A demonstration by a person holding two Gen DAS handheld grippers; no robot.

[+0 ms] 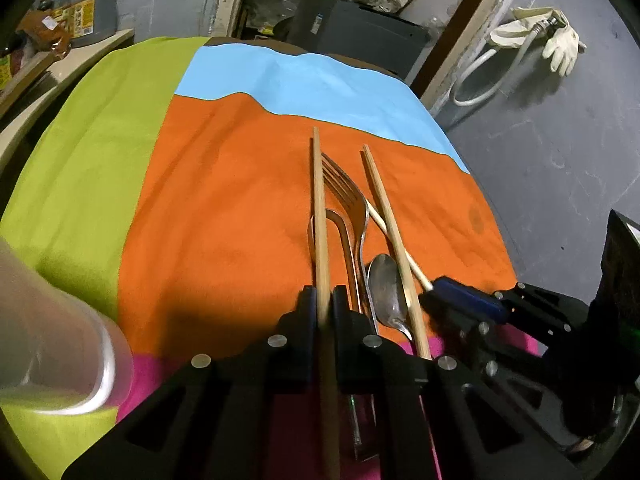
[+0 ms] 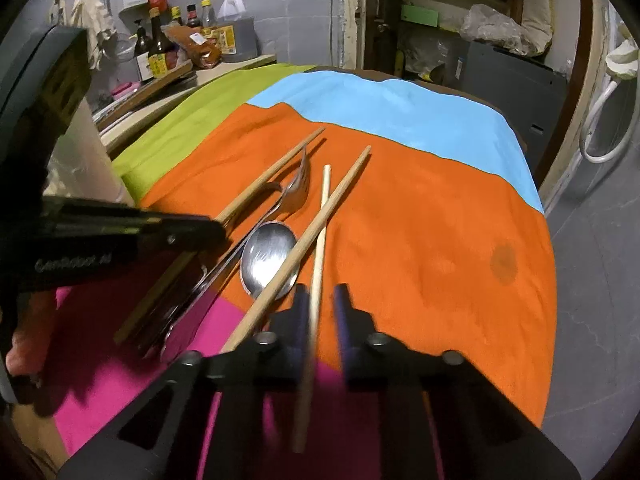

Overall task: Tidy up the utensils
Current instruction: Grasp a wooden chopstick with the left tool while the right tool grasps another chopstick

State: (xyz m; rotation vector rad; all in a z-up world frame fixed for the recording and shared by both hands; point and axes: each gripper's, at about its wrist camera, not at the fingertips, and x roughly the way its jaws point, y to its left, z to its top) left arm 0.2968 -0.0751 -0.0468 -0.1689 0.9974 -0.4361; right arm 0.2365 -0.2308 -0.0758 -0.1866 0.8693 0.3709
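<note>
Both sets of jaws are clamped: the left gripper (image 1: 324, 300) pinches a brown wooden chopstick (image 1: 318, 200), the right gripper (image 2: 322, 300) a paler wooden chopstick (image 2: 323, 208). Both sticks lie among a steel fork (image 1: 348, 196) and steel spoon (image 2: 266, 256) on the orange cloth (image 2: 420, 240). Such sticks are likely light, stiff and smooth; a grip near the thicker end probably resists pivoting.

Pale lettering runs along the side of the left gripper (image 2: 222, 236), on its black body at the left of the right wrist view; it is blurred and seems to read "GenRobot.ai", though the letters are not certain. Yellow labels on the bottles (image 2: 158, 54) and on a grey container (image 2: 236, 40) beyond the tabletop's far edge carry print too small to read.
</note>
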